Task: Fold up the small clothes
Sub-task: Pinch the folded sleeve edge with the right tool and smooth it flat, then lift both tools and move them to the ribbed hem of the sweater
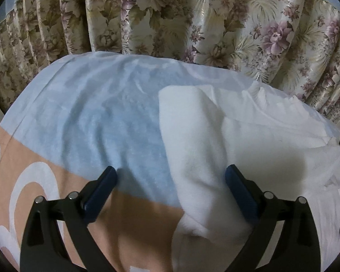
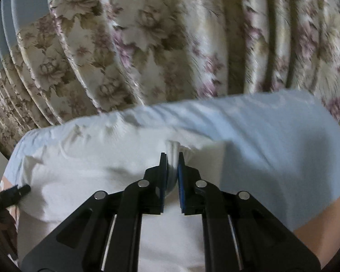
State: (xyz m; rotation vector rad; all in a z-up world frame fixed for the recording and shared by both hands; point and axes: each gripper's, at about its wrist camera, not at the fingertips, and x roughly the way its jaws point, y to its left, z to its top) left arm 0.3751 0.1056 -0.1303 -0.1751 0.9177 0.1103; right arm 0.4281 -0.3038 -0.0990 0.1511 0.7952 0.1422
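Folding in progress: right claw (image 2: 171, 158) pinched on a bunched edge of white garment (image 2: 83, 176), seemingly carrying it across. Left claw (image 1: 171, 176) spread wide, empty, poised over a folded strip of the garment (image 1: 192, 149). Garment lying on blue-and-peach sheet (image 1: 102, 131) of a bed, before floral curtain (image 1: 170, 11). Next, likely: laying the held edge flat, then releasing. Garment type unclear; outline cut off below; right view blurred.

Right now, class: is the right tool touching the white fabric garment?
Touching. The right wrist view shows the right tool pinching a bunched fold of the white fabric garment between its dark pads.
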